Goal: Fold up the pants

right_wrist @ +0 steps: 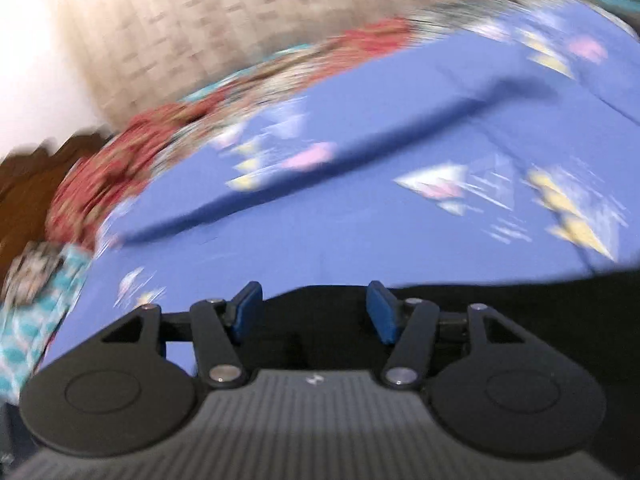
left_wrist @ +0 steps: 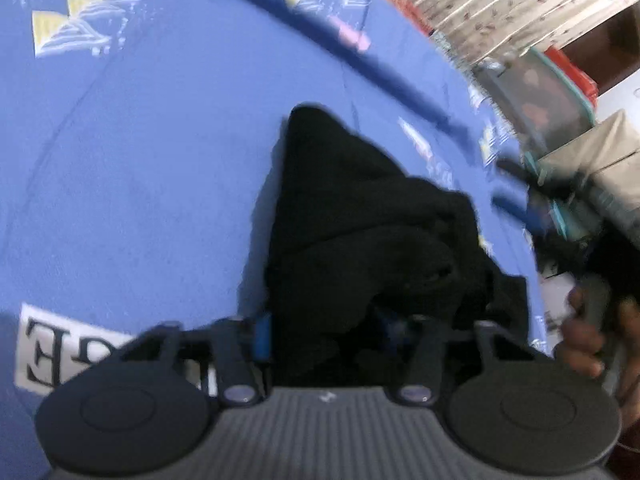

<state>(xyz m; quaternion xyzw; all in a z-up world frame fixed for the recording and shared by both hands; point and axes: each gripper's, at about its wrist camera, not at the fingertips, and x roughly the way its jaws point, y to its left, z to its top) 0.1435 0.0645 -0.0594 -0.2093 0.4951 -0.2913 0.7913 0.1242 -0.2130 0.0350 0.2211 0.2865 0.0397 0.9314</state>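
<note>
Pants point(left_wrist: 360, 232), black, lie bunched on blue bedsheet point(left_wrist: 140, 160).

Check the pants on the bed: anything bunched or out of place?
Yes. The black pants lie in a rumpled heap on the blue bedsheet, with lumpy overlapping layers rather than a flat fold. Nothing looks spilled or damaged; the frames are blurred.

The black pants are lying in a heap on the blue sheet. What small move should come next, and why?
Probably bring the right gripper down and close it on the near edge of the black pants, to pull the heap flat. Its blue pads stand apart with only cloth beneath, and the pants lie bunched on the blue sheet.
</note>
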